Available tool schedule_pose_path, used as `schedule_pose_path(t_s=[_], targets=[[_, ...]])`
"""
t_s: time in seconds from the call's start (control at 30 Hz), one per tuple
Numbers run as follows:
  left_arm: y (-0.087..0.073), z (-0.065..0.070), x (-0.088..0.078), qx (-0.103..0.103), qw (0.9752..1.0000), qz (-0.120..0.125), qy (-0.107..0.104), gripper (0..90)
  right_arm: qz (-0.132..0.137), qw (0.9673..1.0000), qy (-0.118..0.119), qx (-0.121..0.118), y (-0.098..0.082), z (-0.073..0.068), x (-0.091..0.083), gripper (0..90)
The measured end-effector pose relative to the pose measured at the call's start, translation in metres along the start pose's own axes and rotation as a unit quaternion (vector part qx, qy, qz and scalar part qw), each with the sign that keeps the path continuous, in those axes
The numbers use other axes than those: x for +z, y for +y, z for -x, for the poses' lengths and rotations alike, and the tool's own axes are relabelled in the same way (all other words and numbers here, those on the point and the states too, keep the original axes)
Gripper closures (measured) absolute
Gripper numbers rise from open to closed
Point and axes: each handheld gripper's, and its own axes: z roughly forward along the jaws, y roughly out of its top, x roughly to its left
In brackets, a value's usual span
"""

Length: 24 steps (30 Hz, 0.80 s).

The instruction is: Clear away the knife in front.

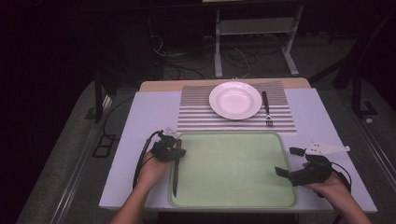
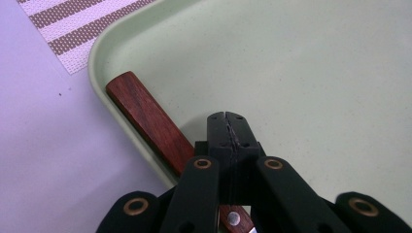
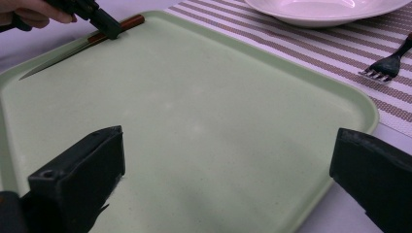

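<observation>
At the left edge of the green tray (image 1: 233,205), the knife (image 1: 175,172) lies lengthwise, wooden handle toward the top of the frame, with the left gripper (image 2: 226,127) clenched empty just beside that handle, while the right gripper (image 3: 228,179), jaws released, hovers lower right.

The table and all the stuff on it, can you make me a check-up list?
Surface: pale table with a striped placemat.
Job's things: green tray; knife along its left edge; white plate and fork on the placemat.
Clutter: nothing seen.
Grippers: left tool jaws closed beside the knife handle, grasp unclear; right tool open at the tray's right edge.
Cables: one trails from the left tool; more on the floor.
Surroundings: dark room, metal frame behind.
</observation>
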Motion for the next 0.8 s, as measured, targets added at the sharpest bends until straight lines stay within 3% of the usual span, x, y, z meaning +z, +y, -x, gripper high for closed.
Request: schedule_pose_path(t_s=[0.13, 0.23, 0.37, 0.5, 0.57, 0.6, 0.67, 0.8], targets=[[0.0, 0.001, 0.001, 0.004, 1.0, -0.001, -0.001, 89.5, 0.0, 1.0, 0.0, -0.001, 0.0, 0.0, 0.0, 0.0], [0.0, 0.0, 0.001, 0.001, 0.9998, 0.012, -0.016, 85.8, 0.0, 1.0, 0.001, -0.001, 0.0, 0.0, 0.0, 0.0], [0.002, -0.001, -0.003, 0.002, 0.9985, 0.04, -0.037, 74.8, -0.002, 1.0, 0.002, -0.001, 0.0, 0.0, 0.001, 0.0], [0.002, -0.001, -0.006, -0.001, 0.9972, 0.061, -0.044, 66.1, -0.003, 1.0, 0.003, -0.002, 0.0, -0.001, 0.001, 0.0], [0.003, -0.001, -0.01, -0.001, 0.9957, 0.077, -0.051, 50.8, -0.004, 1.0, 0.003, -0.002, 0.0, -0.001, 0.001, 0.0], [0.003, -0.001, -0.012, -0.002, 0.9949, 0.084, -0.056, 50.8, -0.004, 1.0, 0.003, -0.002, 0.0, -0.001, 0.001, 0.0], [0.003, -0.002, -0.017, -0.001, 0.9921, 0.101, -0.074, 40.7, -0.003, 1.0, 0.004, -0.002, 0.0, -0.001, 0.001, 0.0], [-0.001, -0.002, -0.027, 0.015, 0.9893, 0.124, -0.075, 26.6, -0.003, 1.0, 0.003, -0.002, 0.0, -0.001, 0.001, 0.0]])
